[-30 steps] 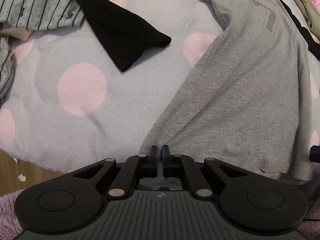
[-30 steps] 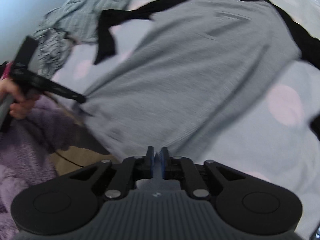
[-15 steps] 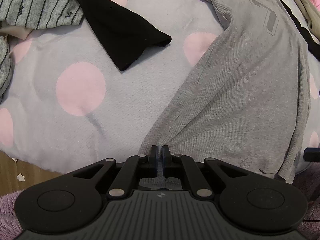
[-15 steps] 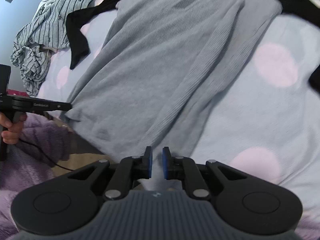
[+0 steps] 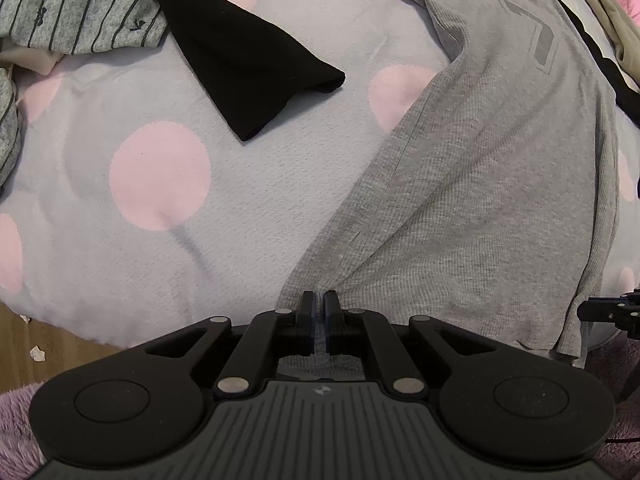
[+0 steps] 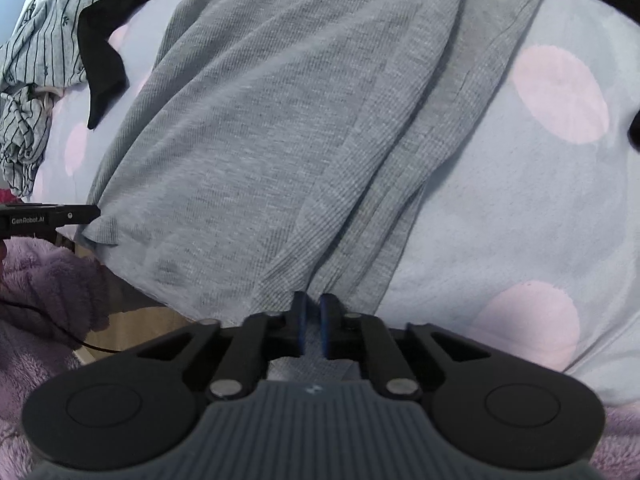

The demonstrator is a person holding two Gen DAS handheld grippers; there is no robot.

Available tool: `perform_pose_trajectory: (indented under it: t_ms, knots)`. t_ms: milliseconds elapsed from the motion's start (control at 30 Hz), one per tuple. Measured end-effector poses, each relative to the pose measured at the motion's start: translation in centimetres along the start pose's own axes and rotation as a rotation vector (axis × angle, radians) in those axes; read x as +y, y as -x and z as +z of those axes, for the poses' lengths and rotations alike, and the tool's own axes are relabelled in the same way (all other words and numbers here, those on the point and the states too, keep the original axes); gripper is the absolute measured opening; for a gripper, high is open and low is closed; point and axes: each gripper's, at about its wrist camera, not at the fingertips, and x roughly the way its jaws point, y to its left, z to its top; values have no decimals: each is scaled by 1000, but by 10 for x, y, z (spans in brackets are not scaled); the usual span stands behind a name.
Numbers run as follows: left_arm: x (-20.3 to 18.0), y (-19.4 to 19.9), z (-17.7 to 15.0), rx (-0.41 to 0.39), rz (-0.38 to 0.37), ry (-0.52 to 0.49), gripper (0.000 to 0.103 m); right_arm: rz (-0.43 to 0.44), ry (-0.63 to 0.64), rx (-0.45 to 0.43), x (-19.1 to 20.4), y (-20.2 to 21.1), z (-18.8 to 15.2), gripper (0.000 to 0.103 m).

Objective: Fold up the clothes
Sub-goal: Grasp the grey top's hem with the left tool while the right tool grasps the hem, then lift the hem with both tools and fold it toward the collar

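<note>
Both grippers sit at the near edge of the bed, each biting the hem of the same gray shirt [image 5: 492, 184]. On the left gripper [image 5: 319, 312] the black fingers are pinched almost together with a thin fold of ribbed knit squeezed between the blue pads, and the cloth fans out ahead of it in soft creases. On the right gripper [image 6: 312, 320] the fingers stand a little apart, with a bunched pleat of the shirt [image 6: 280, 128] running into the narrow gap; it seems to grip the fabric, though the hold looks looser. The shirt is a fine waffle knit, lying flat and long ahead of both tools, with a darker gray angular print near its far end. Beyond and left of the left gripper lies a black sleeve [image 5: 248, 64], smooth and matte, its cuff end squared off. Farther left is a crumpled striped garment [image 5: 76, 12], gray with thin dark lines. Everything rests on a fleecy pale gray blanket [image 5: 248, 208] dotted with big pink circles. Fuzzy purple fabric [image 6: 48, 280] shows low beside the right gripper, and a strip of wooden floor [image 5: 24, 336] shows low to the left of the left one.
</note>
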Motion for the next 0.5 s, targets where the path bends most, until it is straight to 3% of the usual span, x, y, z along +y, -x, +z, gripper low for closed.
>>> perform_pose_trajectory:
  t_ms: [100,300,333,433,500]
  knots:
    - [-4,6,0,1,-19,10,2,-1,-14,4,-4,11,-3,6]
    - [-14,40,0,-10,-121,15,2,-82,-50,24,-17,49,-13,5]
    - [-8,46,3,-14,-141,11,2,-95,-56,21,-19,58,-16,5]
    - [56,65,20,-21,-209,-3,1,-133,-67,-7,-27,86,-23,2]
    - [67,69,16,-20,-250,-12,1,-169,-65,-14,-32,100,-28,2]
